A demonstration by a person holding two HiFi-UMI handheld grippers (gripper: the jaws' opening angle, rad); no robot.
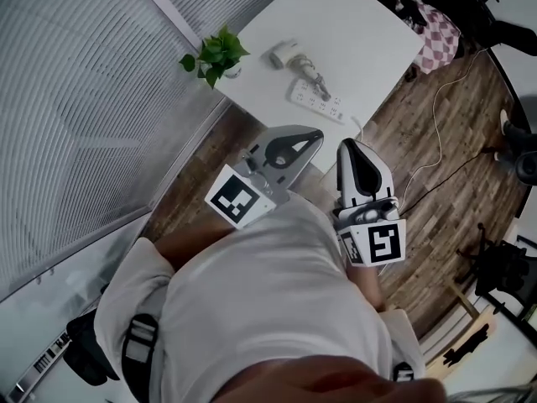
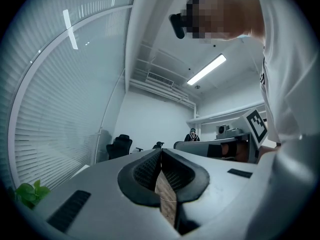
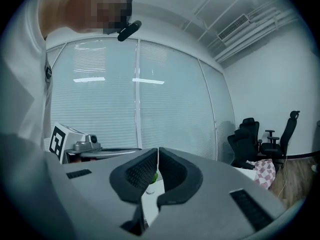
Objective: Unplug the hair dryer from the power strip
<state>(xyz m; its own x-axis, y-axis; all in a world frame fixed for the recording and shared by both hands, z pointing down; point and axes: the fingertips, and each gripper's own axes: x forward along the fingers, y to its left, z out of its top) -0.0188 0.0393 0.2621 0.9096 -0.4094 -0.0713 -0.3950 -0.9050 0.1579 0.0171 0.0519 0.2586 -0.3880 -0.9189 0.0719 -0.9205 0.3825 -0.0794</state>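
A white hair dryer [image 1: 289, 56] lies on the white table [image 1: 369, 32] far ahead, with its dark end toward a white power strip [image 1: 319, 101] beside it. Whether its plug sits in the strip is too small to tell. Both grippers are held close to the person's body, well short of the table's near corner. My left gripper [image 1: 316, 134] points toward the table; its dark pads [image 2: 150, 170] meet with nothing between them. To its right, my right gripper [image 1: 346, 144] is also shut and empty, its pads [image 3: 172, 171] closed together.
A small green potted plant [image 1: 216, 55] stands at the table's left edge, by the wall of window blinds [image 1: 75, 99]. A checkered cloth [image 1: 440, 34] hangs past the table's far right corner. Cables [image 1: 436, 124] trail over the wooden floor [image 1: 419, 217]. Office chairs [image 3: 250, 139] stand further off.
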